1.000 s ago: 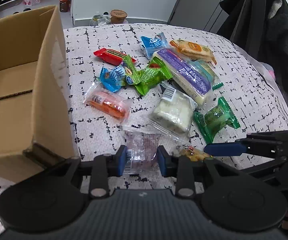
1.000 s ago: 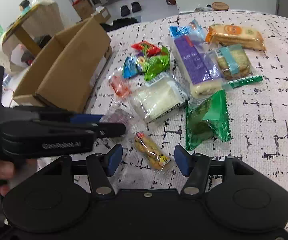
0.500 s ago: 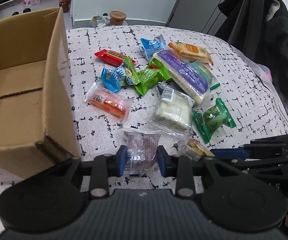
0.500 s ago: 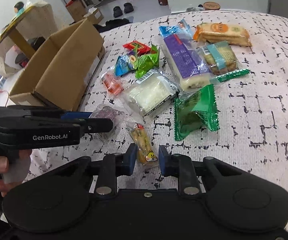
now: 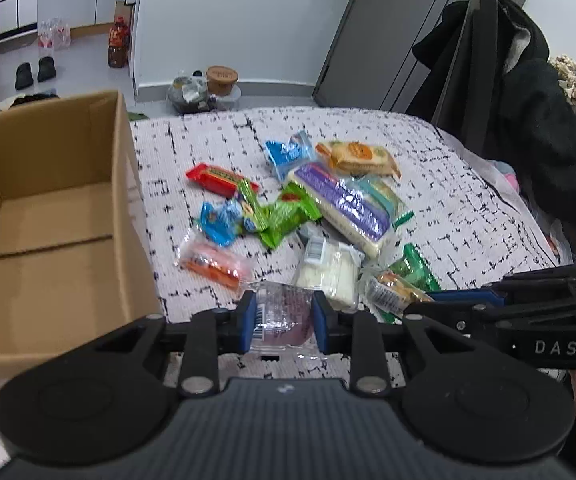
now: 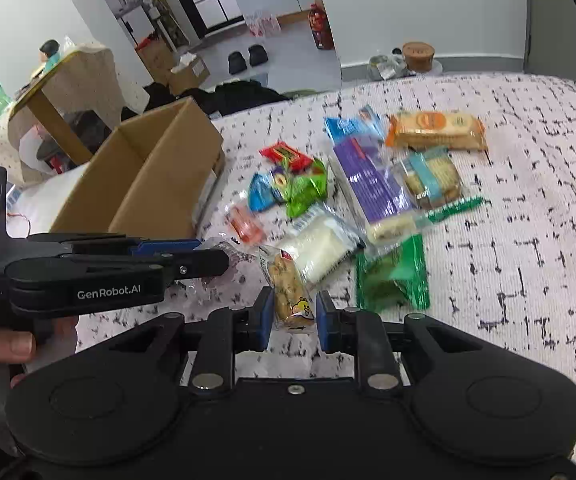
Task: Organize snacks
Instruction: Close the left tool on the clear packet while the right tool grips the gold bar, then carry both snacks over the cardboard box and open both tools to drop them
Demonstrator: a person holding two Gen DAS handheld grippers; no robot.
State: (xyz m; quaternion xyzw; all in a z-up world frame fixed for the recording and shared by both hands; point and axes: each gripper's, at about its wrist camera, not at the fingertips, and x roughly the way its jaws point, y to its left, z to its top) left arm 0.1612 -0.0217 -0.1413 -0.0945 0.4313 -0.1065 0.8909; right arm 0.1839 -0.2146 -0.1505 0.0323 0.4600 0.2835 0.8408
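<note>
Left gripper [image 5: 281, 322] clenched on a clear packet [image 5: 284, 318] with a dark purple filling, pads at its two side edges; jaws have just been closing further. Packet's long axis unclear. Right gripper [image 6: 290, 318] pinches the near end of a slim biscuit packet [image 6: 288, 288], long axis running away from the gripper, far end tipped slightly left. Cardboard box [image 5: 56, 216] sits open, left of the left gripper. Remaining snacks lie ahead on the patterned bed [image 6: 528, 208].

matt cardboard box [image 5: 60, 216], glossy plastic wrappers [image 5: 344, 208]
</note>
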